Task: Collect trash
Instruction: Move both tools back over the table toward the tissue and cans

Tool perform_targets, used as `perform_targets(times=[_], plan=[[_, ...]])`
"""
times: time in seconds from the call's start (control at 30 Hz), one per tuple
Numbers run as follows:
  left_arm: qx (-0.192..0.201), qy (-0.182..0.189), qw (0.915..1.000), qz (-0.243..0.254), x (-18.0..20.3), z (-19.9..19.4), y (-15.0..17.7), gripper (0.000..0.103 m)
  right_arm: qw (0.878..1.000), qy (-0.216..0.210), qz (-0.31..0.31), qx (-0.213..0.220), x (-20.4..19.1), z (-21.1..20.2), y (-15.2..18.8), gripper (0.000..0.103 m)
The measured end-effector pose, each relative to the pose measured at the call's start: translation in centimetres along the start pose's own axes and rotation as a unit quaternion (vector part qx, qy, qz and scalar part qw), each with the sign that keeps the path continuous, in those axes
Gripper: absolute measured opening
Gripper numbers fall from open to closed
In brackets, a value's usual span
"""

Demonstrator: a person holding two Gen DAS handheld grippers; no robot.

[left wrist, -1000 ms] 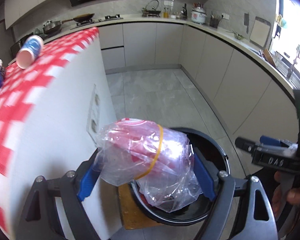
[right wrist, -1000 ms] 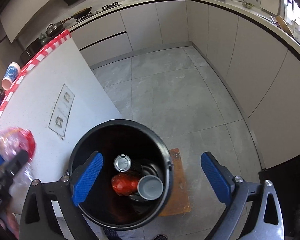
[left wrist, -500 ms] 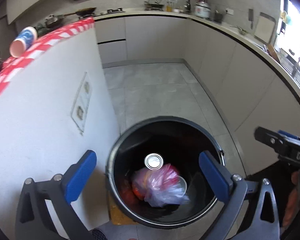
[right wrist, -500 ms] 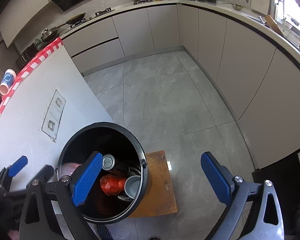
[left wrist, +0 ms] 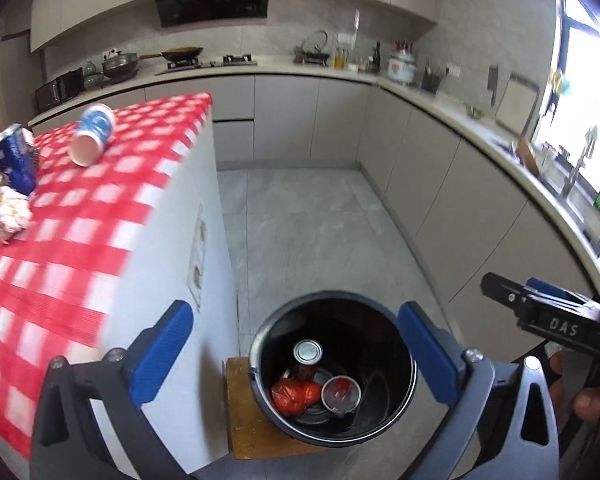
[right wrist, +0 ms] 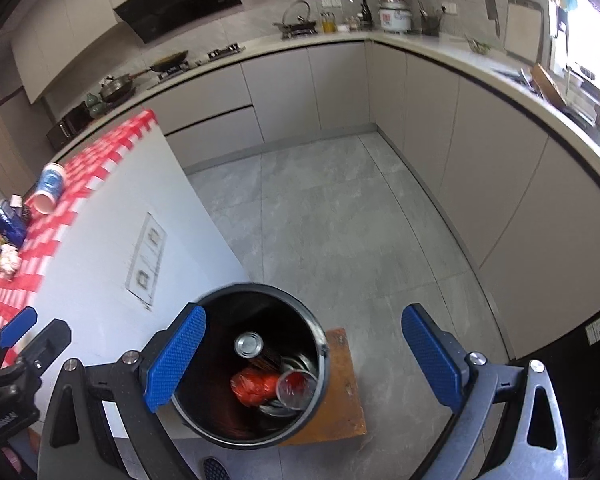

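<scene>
A black round trash bin [left wrist: 260, 344] stands on a small wooden stool beside the white island; it also shows in the right wrist view [right wrist: 320, 356]. Inside lie a can [left wrist: 308, 352], a red bag [left wrist: 294, 394] and a clear cup [left wrist: 340, 394]. My left gripper [left wrist: 296, 354] is open and empty above the bin. My right gripper [right wrist: 304, 356] is open and empty above it too. On the red checked cloth [left wrist: 80, 208] lie a tipped blue-and-white paper cup [left wrist: 92, 134], a blue can [left wrist: 14, 160] and a crumpled tissue [left wrist: 10, 212].
The wooden stool [right wrist: 340, 412] stands on the grey tiled floor [left wrist: 312, 216]. Grey cabinets and a worktop [left wrist: 440, 100] run along the back and right. The island's white side [right wrist: 140, 248] carries wall sockets. The right gripper's body [left wrist: 556, 316] shows at the right of the left wrist view.
My left gripper opened and let the plastic-wrapped red bundle fall into the bin. Both grippers then rose and tilted up, bringing the table top into view.
</scene>
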State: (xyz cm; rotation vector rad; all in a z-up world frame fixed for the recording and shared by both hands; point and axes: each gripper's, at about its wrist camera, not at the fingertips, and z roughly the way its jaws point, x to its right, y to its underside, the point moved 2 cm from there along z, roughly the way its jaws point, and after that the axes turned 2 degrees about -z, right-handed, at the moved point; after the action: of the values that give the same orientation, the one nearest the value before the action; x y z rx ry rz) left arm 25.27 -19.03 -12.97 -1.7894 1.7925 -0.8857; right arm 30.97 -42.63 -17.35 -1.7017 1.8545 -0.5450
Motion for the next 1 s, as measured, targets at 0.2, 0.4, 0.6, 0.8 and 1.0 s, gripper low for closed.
perform_targets(times=[0.2,0.4,0.6,0.8,1.0], plan=[[0.03,-0.069,0.9969,-0.024,-6.9,-3.1,-1.0,0.103,0.999,-0.028,-0.024,0.016,-6.3,-1.7,-1.6,0.1],[0.047,-0.118,0.9895,-0.069,-14.5,-5.2,-1.1,0.103,0.996,-0.059,-0.058,0.022,-14.3,-2.5,-2.3,0.1],[0.054,-0.155,0.9837,-0.074,-19.8,-7.5,-1.6,0.103,0.992,-0.087,-0.09,0.026,-21.7,-3.6,-2.7,0.1],[0.052,-0.159,0.9816,-0.092,-24.9,-9.0,-1.8,0.103,0.985,-0.118,-0.126,0.029,-28.9,-4.0,-2.7,0.1],[0.048,-0.156,0.9802,-0.112,-30.6,-9.7,-2.0,0.103,0.979,-0.139,-0.147,0.025,-35.4,-3.2,-2.7,0.1]])
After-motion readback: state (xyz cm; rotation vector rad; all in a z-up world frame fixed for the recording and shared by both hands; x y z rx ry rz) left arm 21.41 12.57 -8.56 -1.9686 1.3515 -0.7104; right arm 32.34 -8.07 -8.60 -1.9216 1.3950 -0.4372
